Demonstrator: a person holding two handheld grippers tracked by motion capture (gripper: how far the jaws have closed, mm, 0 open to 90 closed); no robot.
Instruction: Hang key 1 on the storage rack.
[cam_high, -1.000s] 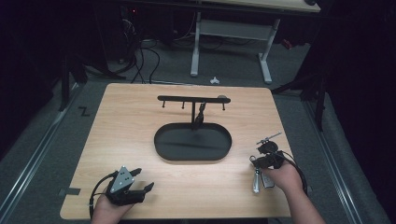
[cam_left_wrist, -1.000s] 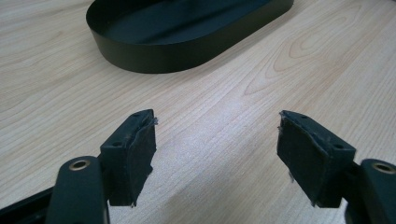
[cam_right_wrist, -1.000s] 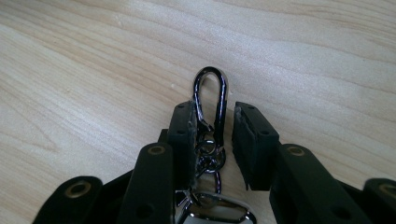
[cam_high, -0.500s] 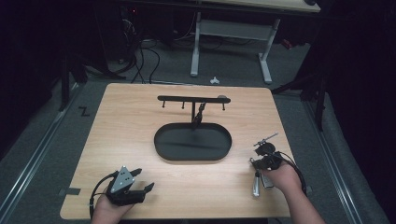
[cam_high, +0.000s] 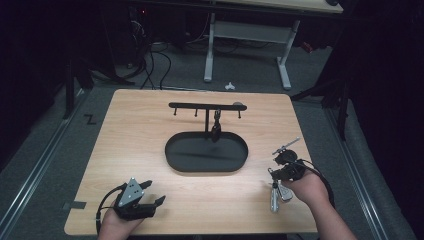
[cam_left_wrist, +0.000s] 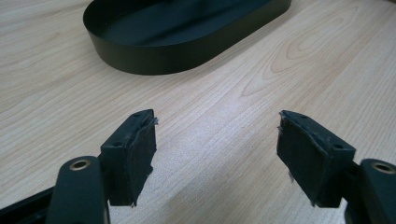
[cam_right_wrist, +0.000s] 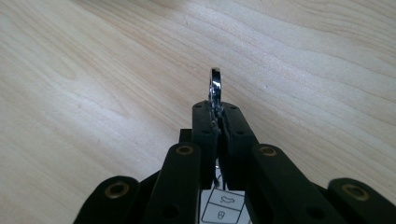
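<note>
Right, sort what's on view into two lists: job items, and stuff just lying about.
Job items, as far as I can judge:
- key ring, clamped in the right claw
- key fob hanging below it
- hook rack
- black tray
- left claw, open

Lying about:
- small white piece on the floor

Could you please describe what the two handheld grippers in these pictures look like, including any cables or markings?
Both tools are black linkage frames with brass-coloured pivot rivets. The left tool carries a grey three-cornered plate on top and trails a looping black cable; its fingers are blocky, faced with worn black padding. The right tool has narrow black fingers, a silvery rod and its own black cable. No sleeves are visible.
</note>
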